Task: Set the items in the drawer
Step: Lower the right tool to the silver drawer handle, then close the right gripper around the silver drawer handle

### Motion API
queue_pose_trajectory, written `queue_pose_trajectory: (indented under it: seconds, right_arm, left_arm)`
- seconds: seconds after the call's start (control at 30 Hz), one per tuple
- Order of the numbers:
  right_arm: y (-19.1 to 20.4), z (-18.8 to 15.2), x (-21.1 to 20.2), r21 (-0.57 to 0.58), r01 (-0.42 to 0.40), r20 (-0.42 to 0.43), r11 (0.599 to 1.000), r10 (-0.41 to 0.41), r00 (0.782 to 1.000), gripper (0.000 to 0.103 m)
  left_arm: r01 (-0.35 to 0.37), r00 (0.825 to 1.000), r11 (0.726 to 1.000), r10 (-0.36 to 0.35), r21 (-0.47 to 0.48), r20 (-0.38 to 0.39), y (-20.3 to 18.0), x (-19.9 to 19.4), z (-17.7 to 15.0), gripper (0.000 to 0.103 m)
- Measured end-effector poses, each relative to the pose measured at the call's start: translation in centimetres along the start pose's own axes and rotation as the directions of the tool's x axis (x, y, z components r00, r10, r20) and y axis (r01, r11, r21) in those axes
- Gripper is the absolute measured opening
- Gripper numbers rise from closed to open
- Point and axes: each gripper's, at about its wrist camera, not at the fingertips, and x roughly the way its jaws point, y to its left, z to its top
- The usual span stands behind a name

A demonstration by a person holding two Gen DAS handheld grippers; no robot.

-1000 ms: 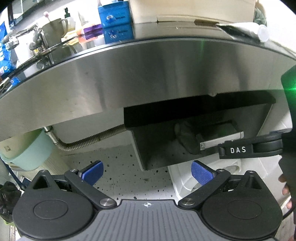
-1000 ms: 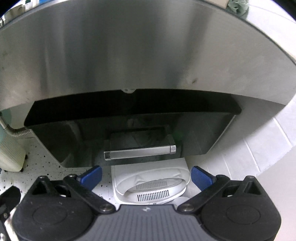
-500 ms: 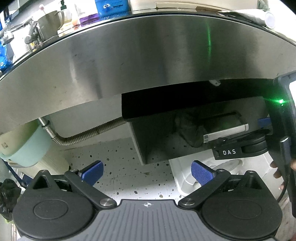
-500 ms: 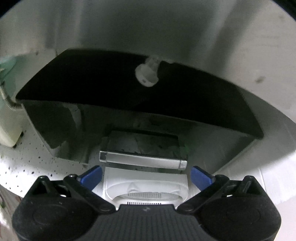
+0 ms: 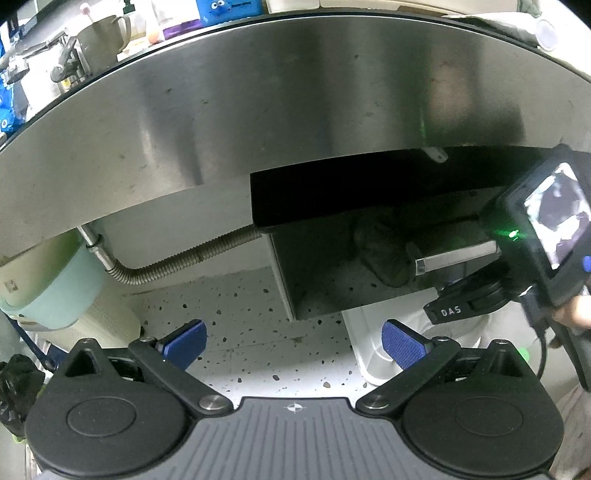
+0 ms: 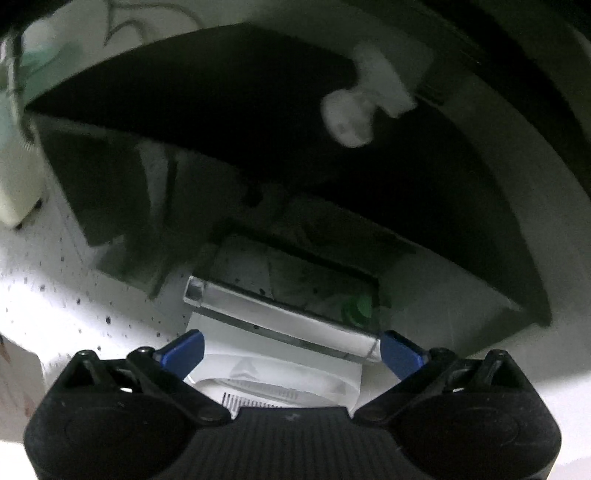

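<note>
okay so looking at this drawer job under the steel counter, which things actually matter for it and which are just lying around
Belongs to the job:
drawer
drawer handle, just ahead of the open right claw
left claw, open, holding nothing

Just lying about:
corrugated metal hose
pale green bin
metal jug on the counter
blue box on the counter
white appliance on the floor

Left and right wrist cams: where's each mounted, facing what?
Left wrist: on the left claw, open, looking at the steel counter front and drawer; the right claw shows at right.
Right wrist: on the right claw, open, close below the drawer handle.
Shared: the handle.
</note>
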Motion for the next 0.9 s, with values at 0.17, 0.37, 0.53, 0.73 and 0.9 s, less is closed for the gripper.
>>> queue_pose_trajectory:
  seconds: [0.17, 0.37, 0.53, 0.73, 0.9]
  right_arm:
    - [1.0, 0.1, 2.1, -0.105, 0.005, -0.015, 0.994, -0.006, 1.000, 0.101]
    - [1.9, 1.4, 4.1, -0.224, 0.060, 0.001, 0.973, -0.062, 0.998, 0.101]
    - [0.6, 2.8, 5.0, -0.228, 0.045, -0.010, 0.973, -0.049, 0.999, 0.101]
    - [0.2, 3.5, 5.7, -0.237, 0.032, -0.001, 0.971, -0.033, 0.999, 0.103]
    - [0.1, 2.7, 5.4, -0.281, 0.053, 0.037, 0.958, -0.044, 0.998, 0.103]
  left_arm:
    - [-0.002, 1.000, 1.000, 0.002, 0.004, -0.001, 0.0, -0.1, -0.1, 0.102]
    - [-0.007, 1.000, 1.000, 0.007, 0.016, -0.004, -0.3, 0.0, -0.2, 0.102]
    - [-0.009, 1.000, 1.000, 0.009, 0.017, -0.002, -0.2, -0.3, -0.2, 0.102]
    - [-0.012, 1.000, 1.000, 0.012, 0.008, -0.007, 0.1, -0.3, -0.4, 0.102]
    - [-0.007, 1.000, 1.000, 0.007, 0.003, -0.006, 0.4, -0.4, -0.6, 0.102]
